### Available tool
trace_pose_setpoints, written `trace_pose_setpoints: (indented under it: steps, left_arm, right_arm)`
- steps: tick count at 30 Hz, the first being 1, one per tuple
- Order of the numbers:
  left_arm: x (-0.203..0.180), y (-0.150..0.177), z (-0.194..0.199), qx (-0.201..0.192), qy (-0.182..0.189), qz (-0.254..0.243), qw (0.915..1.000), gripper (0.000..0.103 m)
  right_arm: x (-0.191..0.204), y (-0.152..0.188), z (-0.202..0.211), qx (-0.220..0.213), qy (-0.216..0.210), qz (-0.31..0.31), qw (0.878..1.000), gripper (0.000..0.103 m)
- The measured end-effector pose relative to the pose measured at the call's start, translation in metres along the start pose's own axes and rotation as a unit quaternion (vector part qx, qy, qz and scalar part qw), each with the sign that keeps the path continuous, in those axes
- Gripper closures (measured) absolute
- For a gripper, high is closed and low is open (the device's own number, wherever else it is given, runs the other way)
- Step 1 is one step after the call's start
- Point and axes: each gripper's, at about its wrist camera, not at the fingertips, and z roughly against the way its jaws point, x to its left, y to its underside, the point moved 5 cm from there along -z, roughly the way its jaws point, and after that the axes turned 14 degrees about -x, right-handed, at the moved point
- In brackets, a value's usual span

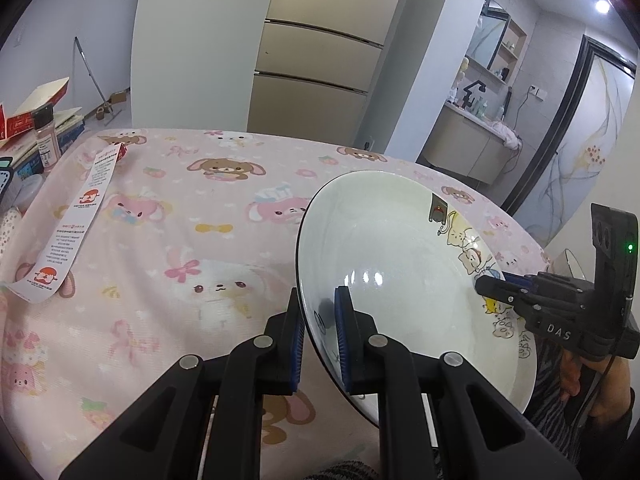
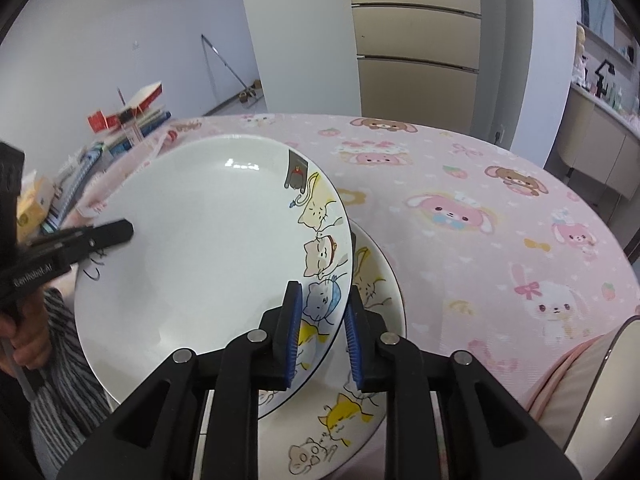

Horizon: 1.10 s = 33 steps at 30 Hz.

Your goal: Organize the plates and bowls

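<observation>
A white plate [image 1: 400, 256] with cartoon cats along its rim is held tilted above the table. My left gripper [image 1: 319, 320] is shut on its near rim, blue pads on both faces. In the right wrist view the same plate [image 2: 200, 248] has its cat-printed rim between the pads of my right gripper [image 2: 322, 320], whose gap is wider than the rim, so the jaws stand open around it. Under it a second cat plate [image 2: 360, 420] lies flat on the cloth. The left gripper [image 2: 124, 232] shows at the plate's far left rim, the right gripper [image 1: 486, 284] at its right rim.
The pink cartoon tablecloth [image 1: 180, 208] covers the table. A printed paper strip [image 1: 80, 224], a spice jar [image 1: 46, 136] and stacked boxes [image 2: 128, 116] sit at the left edge. A pale chair back [image 2: 600, 400] stands at the right. A striped sleeve [image 2: 60, 360] is near.
</observation>
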Motion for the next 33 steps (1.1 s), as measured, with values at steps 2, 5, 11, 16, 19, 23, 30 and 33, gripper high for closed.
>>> trace_pose_setpoints:
  steps: [2,5,11,16,19,23,30,33]
  left_arm:
    - [0.0,0.0,-0.001,0.0,0.001,-0.003,1.0,0.088]
    - [-0.001,-0.001,-0.001,0.0,-0.001,-0.004,1.0,0.088]
    - [-0.004,0.001,-0.004,0.006,-0.003,-0.013,0.9999,0.088]
    - [-0.007,0.004,-0.006,0.009,-0.008,-0.028,0.9995,0.088]
    - [-0.008,0.005,-0.007,0.012,-0.007,-0.032,0.9994,0.088]
    - [-0.012,0.008,-0.009,0.019,-0.001,-0.044,0.9989,0.088]
    - [-0.022,0.012,-0.01,0.024,0.005,-0.07,0.9973,0.088]
    - [-0.023,0.013,-0.01,0.027,0.005,-0.074,0.9969,0.088]
  right_arm:
    - [0.002,0.002,-0.001,0.007,0.012,0.019,1.0,0.081]
    - [0.007,0.002,0.0,0.008,0.029,0.049,0.998,0.079]
    - [0.018,0.004,0.004,0.008,0.062,0.118,0.991,0.071]
    - [0.024,0.007,0.007,0.007,0.095,0.174,0.98,0.071]
    - [0.025,0.007,0.009,0.006,0.1,0.184,0.978,0.07]
    - [0.028,0.006,0.012,0.002,0.116,0.205,0.972,0.068]
    - [0.029,0.003,0.017,-0.011,0.128,0.215,0.968,0.055]
    - [0.026,-0.002,0.021,-0.028,0.136,0.211,0.968,0.049]
